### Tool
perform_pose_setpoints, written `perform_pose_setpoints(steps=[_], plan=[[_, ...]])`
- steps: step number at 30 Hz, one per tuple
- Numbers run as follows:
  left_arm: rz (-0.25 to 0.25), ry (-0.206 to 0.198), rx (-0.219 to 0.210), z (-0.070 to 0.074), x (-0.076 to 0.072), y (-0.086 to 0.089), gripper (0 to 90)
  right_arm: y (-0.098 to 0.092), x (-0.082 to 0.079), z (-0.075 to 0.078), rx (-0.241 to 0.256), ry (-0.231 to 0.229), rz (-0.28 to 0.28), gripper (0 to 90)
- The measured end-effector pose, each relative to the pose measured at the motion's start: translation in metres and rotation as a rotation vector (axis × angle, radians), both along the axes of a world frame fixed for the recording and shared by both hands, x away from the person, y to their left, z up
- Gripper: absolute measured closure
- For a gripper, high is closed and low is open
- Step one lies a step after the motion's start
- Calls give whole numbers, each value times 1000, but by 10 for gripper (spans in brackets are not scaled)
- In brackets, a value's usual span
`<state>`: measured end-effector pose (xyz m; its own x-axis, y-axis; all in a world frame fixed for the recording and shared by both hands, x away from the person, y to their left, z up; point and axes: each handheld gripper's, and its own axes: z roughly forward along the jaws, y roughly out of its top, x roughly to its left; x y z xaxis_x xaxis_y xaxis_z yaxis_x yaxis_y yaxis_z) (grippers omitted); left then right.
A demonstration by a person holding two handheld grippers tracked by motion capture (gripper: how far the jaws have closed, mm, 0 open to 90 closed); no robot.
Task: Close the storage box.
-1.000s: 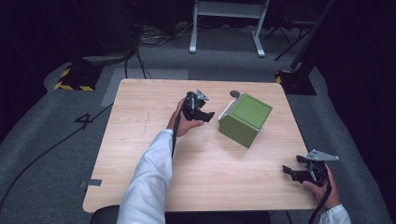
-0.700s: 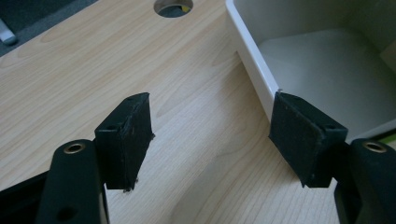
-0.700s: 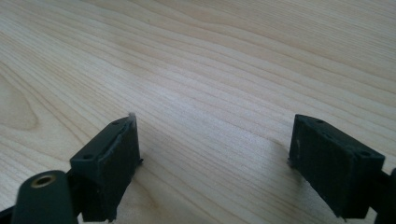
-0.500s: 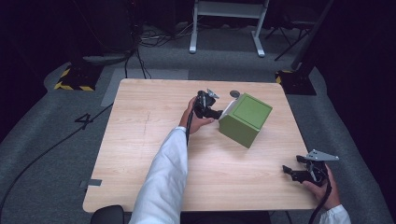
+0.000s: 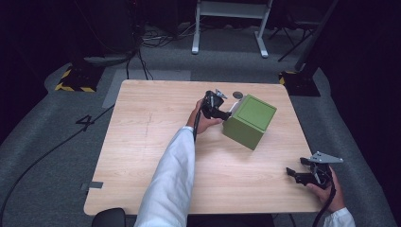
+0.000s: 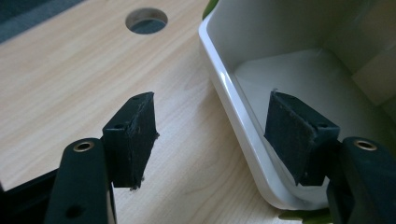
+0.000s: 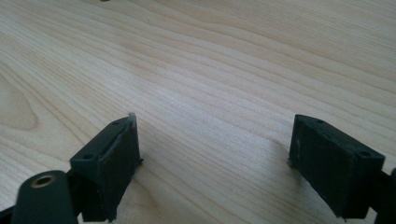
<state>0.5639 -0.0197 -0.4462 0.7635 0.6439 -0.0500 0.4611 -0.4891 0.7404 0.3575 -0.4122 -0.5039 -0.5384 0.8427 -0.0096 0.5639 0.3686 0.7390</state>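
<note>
Pale wood table [image 5: 142, 142], grey carpet [image 5: 42, 156], dark room, both grippers' jaws spread, holding nothing

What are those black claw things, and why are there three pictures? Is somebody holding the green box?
No robot here: a person holds a grabbing tool in each hand. One picture looks down from above the wooden table. There you see the left gripper reaching to the green box, which lies tipped on its side, and the right gripper near the table's right front corner.

The other two pictures come from small cameras riding on the tools, looking along their black jaws. In the left gripper view, the jaws are open around the box's white wall: one jaw outside, one inside. They do not pinch it yet, so nothing is held. The round hole is part of the table. In the right gripper view, the open jaws have bare wood between them.
</note>
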Motion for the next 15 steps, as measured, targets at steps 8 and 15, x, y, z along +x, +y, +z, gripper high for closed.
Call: perform_pose_setpoints(steps=[8,15], plan=[[-49,56,-15,-5,4,-3,433,0,0,0,0,0,0,160],[-134,94,29,-9,-1,-16,578,0,0,0,0,-1,0,160]])
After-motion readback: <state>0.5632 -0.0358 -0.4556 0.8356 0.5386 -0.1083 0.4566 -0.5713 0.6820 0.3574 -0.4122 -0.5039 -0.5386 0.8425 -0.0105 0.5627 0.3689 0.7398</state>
